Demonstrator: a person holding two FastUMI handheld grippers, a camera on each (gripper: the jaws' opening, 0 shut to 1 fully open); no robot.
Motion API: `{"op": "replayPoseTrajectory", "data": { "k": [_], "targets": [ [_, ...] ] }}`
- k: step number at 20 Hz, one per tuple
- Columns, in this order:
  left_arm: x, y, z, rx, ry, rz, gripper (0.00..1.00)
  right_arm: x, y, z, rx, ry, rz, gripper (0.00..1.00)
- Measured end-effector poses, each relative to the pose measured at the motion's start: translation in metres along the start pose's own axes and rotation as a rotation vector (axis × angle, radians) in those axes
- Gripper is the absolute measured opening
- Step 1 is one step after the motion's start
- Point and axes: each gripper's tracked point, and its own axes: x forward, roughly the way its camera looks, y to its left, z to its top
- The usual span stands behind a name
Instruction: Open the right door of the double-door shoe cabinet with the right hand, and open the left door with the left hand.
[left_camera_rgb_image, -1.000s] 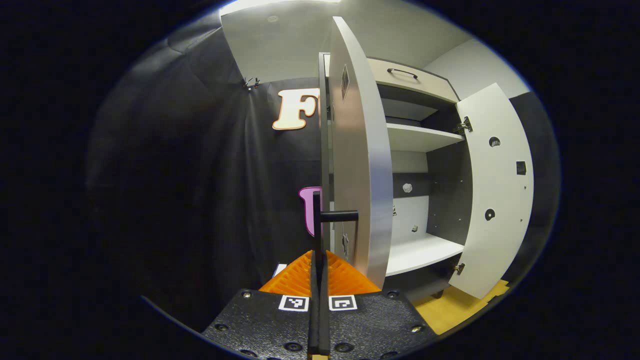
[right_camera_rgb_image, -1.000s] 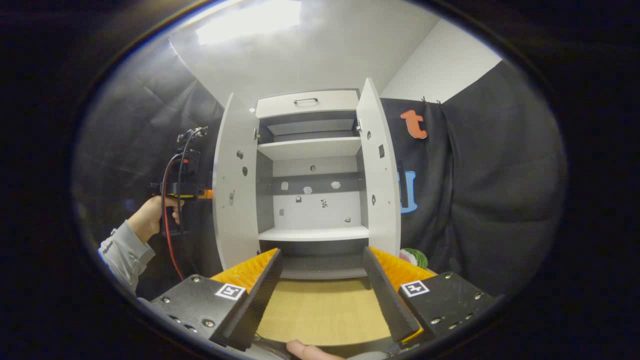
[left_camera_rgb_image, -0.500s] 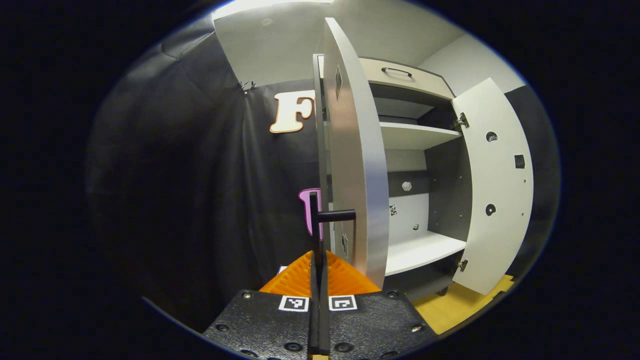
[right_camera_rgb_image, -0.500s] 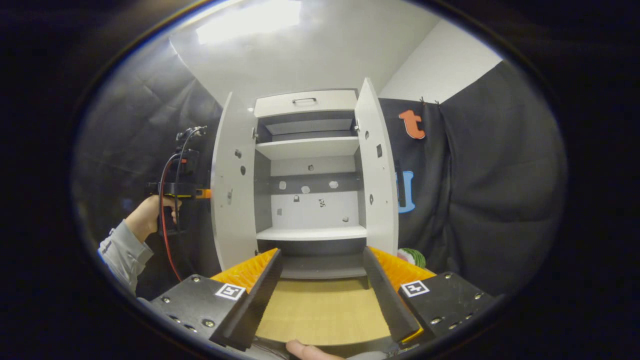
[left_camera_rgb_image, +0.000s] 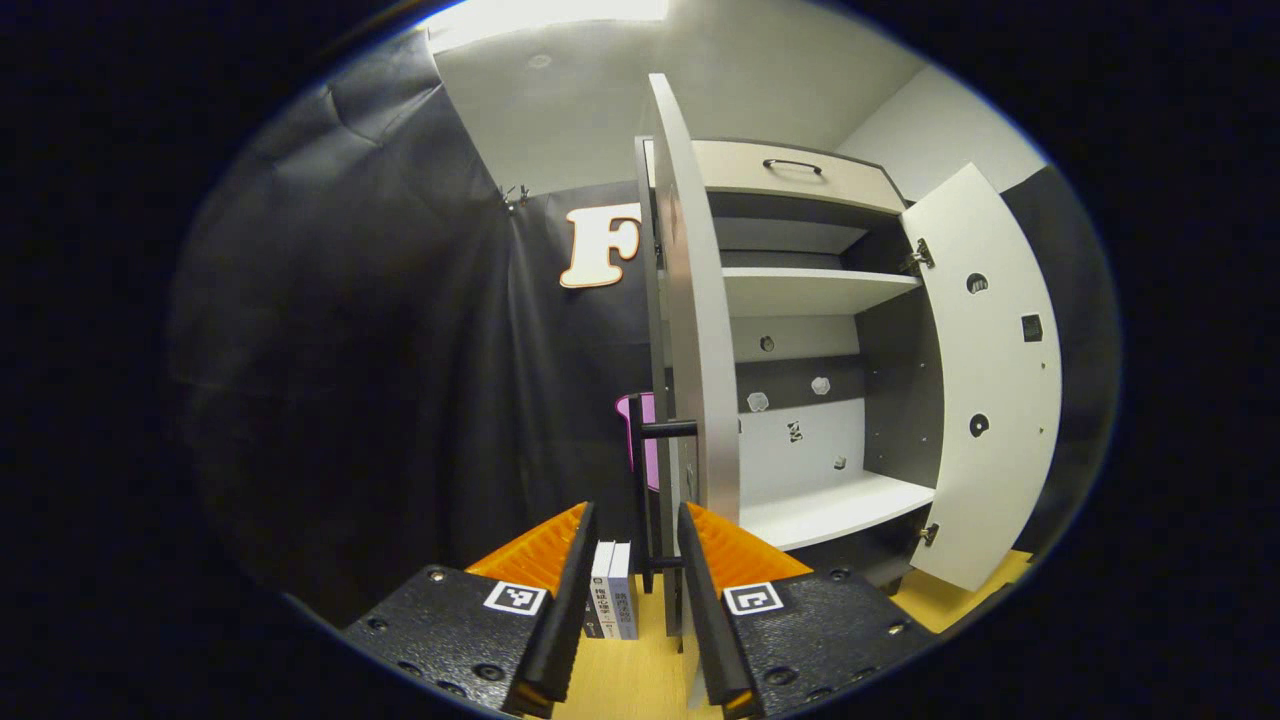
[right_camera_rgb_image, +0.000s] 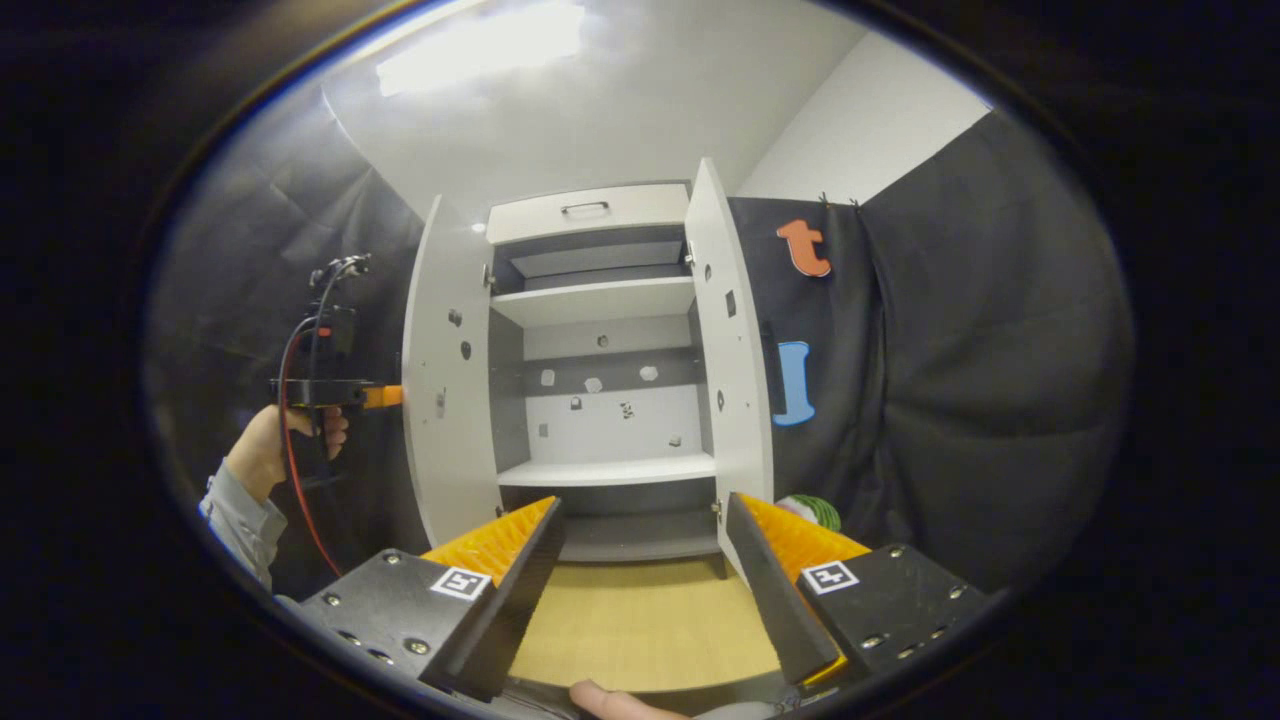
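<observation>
I see 1 shoe cabinet (right_camera_rgb_image: 600, 400) of flat white panels on a pale wood-grain floor (right_camera_rgb_image: 640, 625), with 2 doors swung wide: left door (left_camera_rgb_image: 690, 330) and right door (left_camera_rgb_image: 990, 380). It has 2 white shelves and 1 drawer (right_camera_rgb_image: 585, 212) on top. My left gripper (left_camera_rgb_image: 632, 575) is spread open around the left door's thin black bar handle (left_camera_rgb_image: 645, 480), not gripping it. My right gripper (right_camera_rgb_image: 640, 590) gapes wide, holding nothing. 2 books (left_camera_rgb_image: 612, 600) stand upright.

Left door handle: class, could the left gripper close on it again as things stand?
Probably yes. The left gripper is open, and the left door handle stands just ahead between its jaws with nothing in between.
</observation>
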Motion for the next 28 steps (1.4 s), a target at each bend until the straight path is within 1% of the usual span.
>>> {"op": "replayPoseTrajectory", "data": {
  "k": [1, 4, 5, 6, 7, 9, 10, 12, 16, 19, 20, 21, 22, 24, 25, 26, 27, 28],
  "targets": [
    [-0.01, -0.001, -0.003, -0.004, 0.012, 0.013, 0.51, 0.0, 0.0, 0.001, 0.003, -0.001, 0.0, 0.97],
    [-0.038, -0.016, -0.009, -0.022, 0.032, 0.017, 0.71, -0.001, -0.001, 0.002, -0.001, -0.005, 0.001, 0.97],
    [-0.048, -0.024, -0.013, -0.031, 0.036, 0.006, 0.84, -0.002, 0.0, 0.003, -0.006, -0.009, 0.002, 0.97],
    [-0.057, -0.03, -0.02, -0.044, 0.049, -0.002, 0.9, -0.002, 0.0, 0.003, -0.012, -0.01, 0.001, 0.97],
    [-0.072, -0.036, -0.021, -0.048, 0.062, -0.007, 1.0, -0.002, 0.0, 0.003, -0.016, -0.01, 0.001, 0.97],
    [-0.086, -0.043, -0.028, -0.051, 0.059, -0.005, 0.99, -0.002, -0.001, 0.002, -0.022, -0.007, -0.002, 0.97],
    [-0.095, -0.044, -0.03, -0.041, 0.051, 0.006, 1.0, -0.002, -0.002, 0.002, -0.024, -0.005, -0.003, 0.97],
    [-0.116, -0.048, -0.037, -0.043, 0.044, 0.03, 0.99, -0.002, -0.001, 0.0, -0.025, 0.002, -0.003, 0.97],
    [-0.15, -0.065, -0.047, -0.057, 0.018, 0.024, 0.99, 0.0, 0.001, -0.003, -0.009, 0.012, 0.015, 0.97],
    [-0.171, -0.068, -0.06, -0.065, 0.022, 0.049, 0.99, -0.002, -0.001, -0.002, -0.018, 0.008, -0.001, 0.97],
    [-0.174, -0.071, -0.062, -0.062, 0.025, 0.053, 0.99, -0.002, -0.001, -0.002, -0.022, 0.008, -0.004, 0.94],
    [-0.176, -0.076, -0.063, -0.06, 0.024, 0.046, 0.99, -0.002, -0.001, -0.002, -0.027, 0.008, -0.001, 0.94],
    [-0.177, -0.083, -0.061, -0.053, 0.019, 0.028, 0.98, -0.002, -0.001, -0.002, -0.033, 0.008, 0.004, 0.97],
    [-0.179, -0.085, -0.06, -0.048, 0.012, 0.021, 0.99, -0.003, -0.003, 0.002, -0.044, 0.002, 0.001, 0.97],
    [-0.18, -0.085, -0.059, -0.054, 0.008, 0.02, 0.98, -0.003, -0.004, 0.004, -0.046, -0.004, -0.004, 0.97],
    [-0.18, -0.086, -0.061, -0.067, 0.014, 0.021, 1.0, -0.005, -0.004, 0.004, -0.047, -0.008, -0.005, 0.97],
    [-0.181, -0.087, -0.062, -0.076, 0.017, 0.019, 0.99, -0.005, -0.004, 0.005, -0.046, -0.012, -0.005, 0.97],
    [-0.181, -0.088, -0.064, -0.075, 0.021, 0.014, 1.0, -0.005, -0.005, 0.006, -0.044, -0.015, -0.006, 0.97]
  ]
}}
